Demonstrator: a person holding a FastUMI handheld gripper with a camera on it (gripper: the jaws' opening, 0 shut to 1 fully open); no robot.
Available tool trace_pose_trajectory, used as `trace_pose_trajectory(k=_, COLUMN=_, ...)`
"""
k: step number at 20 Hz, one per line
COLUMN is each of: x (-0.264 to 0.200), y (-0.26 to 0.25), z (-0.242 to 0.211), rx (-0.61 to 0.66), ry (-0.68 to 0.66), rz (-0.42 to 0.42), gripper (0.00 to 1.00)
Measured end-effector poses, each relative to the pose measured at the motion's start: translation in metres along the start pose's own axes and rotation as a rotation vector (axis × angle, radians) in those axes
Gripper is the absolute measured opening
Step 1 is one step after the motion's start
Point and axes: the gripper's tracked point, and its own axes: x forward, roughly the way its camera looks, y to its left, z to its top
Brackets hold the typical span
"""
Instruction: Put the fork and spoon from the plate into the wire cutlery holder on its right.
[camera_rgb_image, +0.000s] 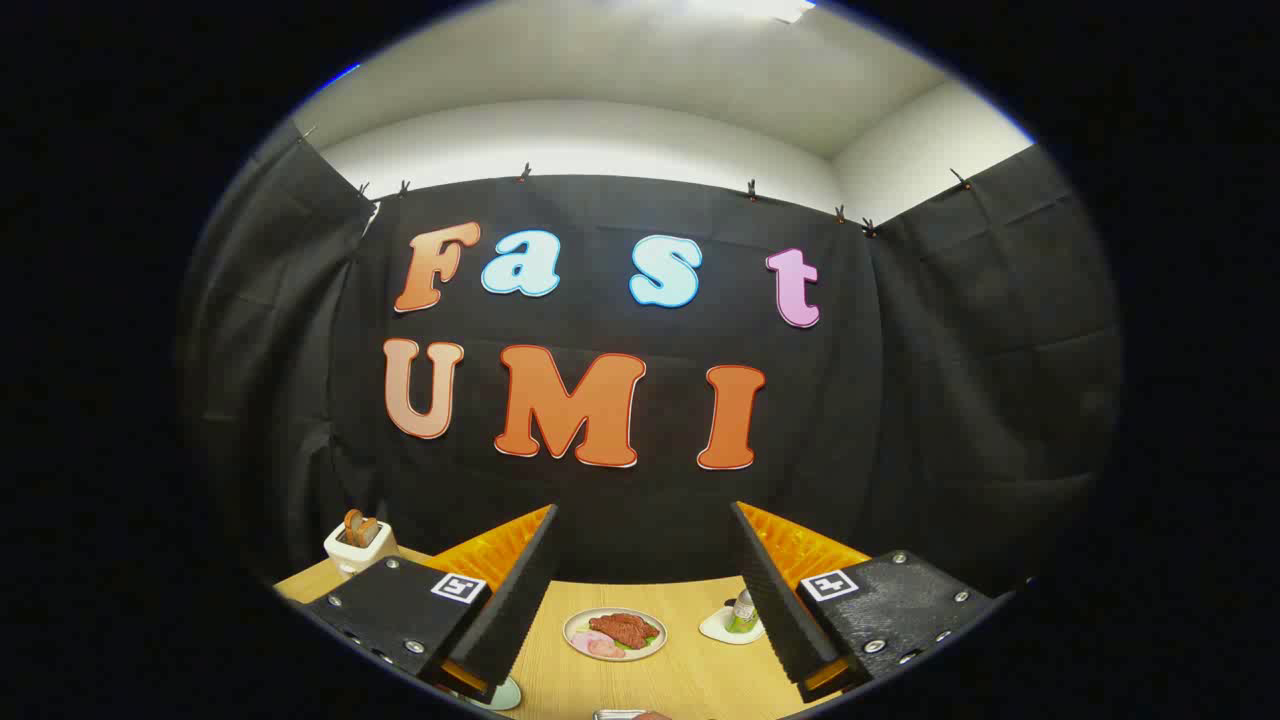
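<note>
Gripper held high over tabletop, jaws wide apart, nothing between: likely approach pose. Plate of food just ahead between fingers; toaster far left; small bottle right. Fork, spoon, holder: cannot tell where.

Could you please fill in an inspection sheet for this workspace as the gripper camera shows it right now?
Surface: light wooden table, seen between and beyond the fingers.
Job's things: fork, spoon and wire cutlery holder cannot be made out; a small metallic edge shows low between the fingers, too little to identify.
Clutter: plate of food ahead between the fingers; small white dish with a bottle-like item by the right finger; white toaster with bread beyond the left finger.
Grippers: gripper open, fingers wide apart, holding nothing, raised above the table.
Cables: nothing seen.
Surroundings: black cloth wall clipped up around the booth, white room wall above.
</note>
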Motion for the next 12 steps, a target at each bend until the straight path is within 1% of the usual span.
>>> trace_pose_trajectory(k=7, x=-0.013, y=-0.020, z=0.010, rx=-0.079, ry=-0.015, rz=-0.058, gripper=0.98)
trace_pose_trajectory(k=12, x=-0.014, y=-0.020, z=-0.003, rx=-0.073, ry=0.025, rz=-0.049, gripper=0.98)
